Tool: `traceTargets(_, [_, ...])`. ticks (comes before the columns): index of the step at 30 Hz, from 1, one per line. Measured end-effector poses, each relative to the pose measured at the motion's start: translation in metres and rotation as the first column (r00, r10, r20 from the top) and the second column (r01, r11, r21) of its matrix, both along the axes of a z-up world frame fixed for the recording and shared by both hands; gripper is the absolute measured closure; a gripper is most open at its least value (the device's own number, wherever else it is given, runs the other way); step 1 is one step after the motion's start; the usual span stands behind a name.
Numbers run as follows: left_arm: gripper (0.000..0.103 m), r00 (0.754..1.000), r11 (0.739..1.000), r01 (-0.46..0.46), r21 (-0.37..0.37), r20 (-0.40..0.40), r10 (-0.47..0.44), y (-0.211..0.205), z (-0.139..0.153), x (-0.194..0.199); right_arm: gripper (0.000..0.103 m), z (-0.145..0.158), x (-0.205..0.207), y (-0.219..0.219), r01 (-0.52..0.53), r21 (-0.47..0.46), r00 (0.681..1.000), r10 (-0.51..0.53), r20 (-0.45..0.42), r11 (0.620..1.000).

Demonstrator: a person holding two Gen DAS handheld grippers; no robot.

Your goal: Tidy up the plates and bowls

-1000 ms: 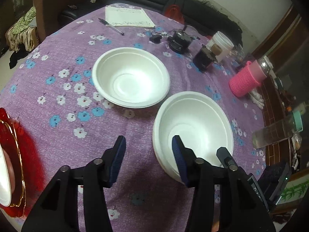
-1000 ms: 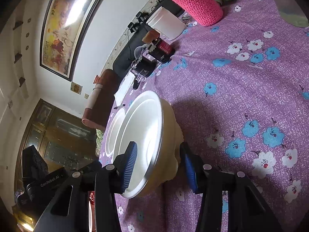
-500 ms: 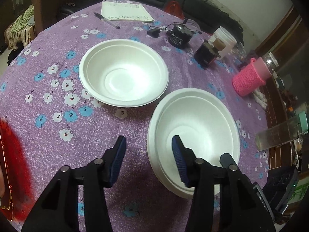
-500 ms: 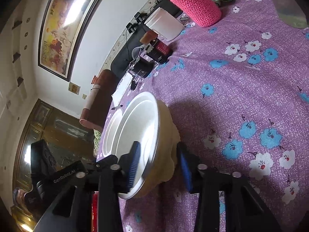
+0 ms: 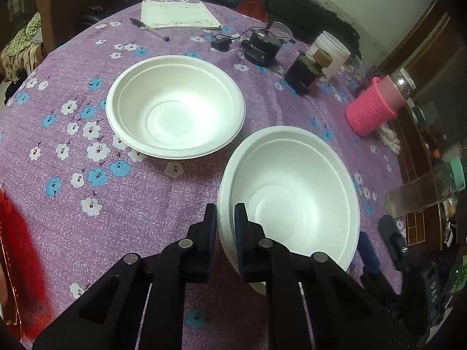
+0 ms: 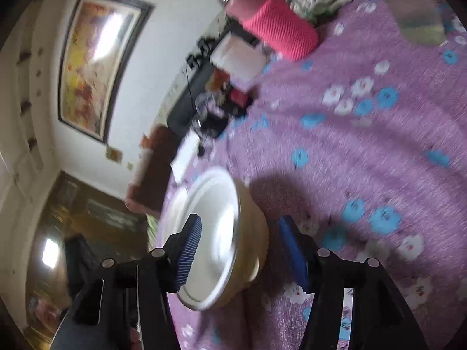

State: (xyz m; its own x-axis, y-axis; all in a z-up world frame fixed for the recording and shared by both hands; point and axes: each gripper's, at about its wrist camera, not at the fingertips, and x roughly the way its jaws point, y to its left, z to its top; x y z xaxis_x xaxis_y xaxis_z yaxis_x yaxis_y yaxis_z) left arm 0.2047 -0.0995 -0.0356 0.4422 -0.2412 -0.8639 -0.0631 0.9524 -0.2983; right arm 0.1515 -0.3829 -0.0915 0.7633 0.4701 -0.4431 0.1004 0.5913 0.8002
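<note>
Two white foam bowls nested as one stack [image 5: 292,198] sit on the purple flowered tablecloth [image 5: 146,204], near and right in the left wrist view. My left gripper [image 5: 225,208] is shut on the stack's near-left rim, one pad inside and one outside. A single white bowl [image 5: 175,108] rests farther back, just apart from the stack. In the blurred right wrist view the bowl stack [image 6: 213,227] stands between the pads of my right gripper [image 6: 240,224], whose jaws are opening and stand clear of it. One blue fingertip [image 5: 367,250] of that gripper shows beside the stack.
A red plate [image 5: 17,248] lies at the left edge. At the back are a notebook [image 5: 178,14], a pen [image 5: 149,29], a black jar [image 5: 259,49], a dark jar [image 5: 302,74] and a white tub [image 5: 332,55]. A pink knitted cup [image 5: 370,110] and a clear bottle [image 5: 423,192] stand at right.
My left jaws have closed onto the rim of the near bowl stack. My right jaws first narrowed on the stack's far side, then spread wide off it.
</note>
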Motion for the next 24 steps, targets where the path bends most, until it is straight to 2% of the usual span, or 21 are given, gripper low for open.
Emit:
traceTargets(3, [0.094, 1.000, 1.000, 0.003, -0.012, 0.003, -0.003, 0.001, 0.002, 0.000, 0.045, 0.006, -0.004, -0.009, -0.004, 0.044, 0.999, 0.002, 0.043, 0.999])
traceTargets(8, [0.094, 1.000, 0.999, 0.006, -0.037, -0.007, -0.007, 0.004, 0.003, 0.000, 0.048, 0.003, -0.001, -0.013, -0.056, 0.125, 0.998, 0.054, 0.023, 0.991])
traceTargets(15, [0.095, 1.000, 0.998, 0.021, -0.066, 0.007, -0.020, 0.005, 0.012, -0.001, 0.058, 0.002, 0.002, -0.007, -0.094, 0.142, 0.996, 0.094, 0.004, 0.985])
traceTargets(24, [0.097, 1.000, 0.995, 0.015, -0.094, 0.011, -0.014, 0.009, 0.016, -0.001, 0.062, 0.002, 0.003, -0.005, -0.109, 0.157, 0.994, 0.110, 0.003, 0.982])
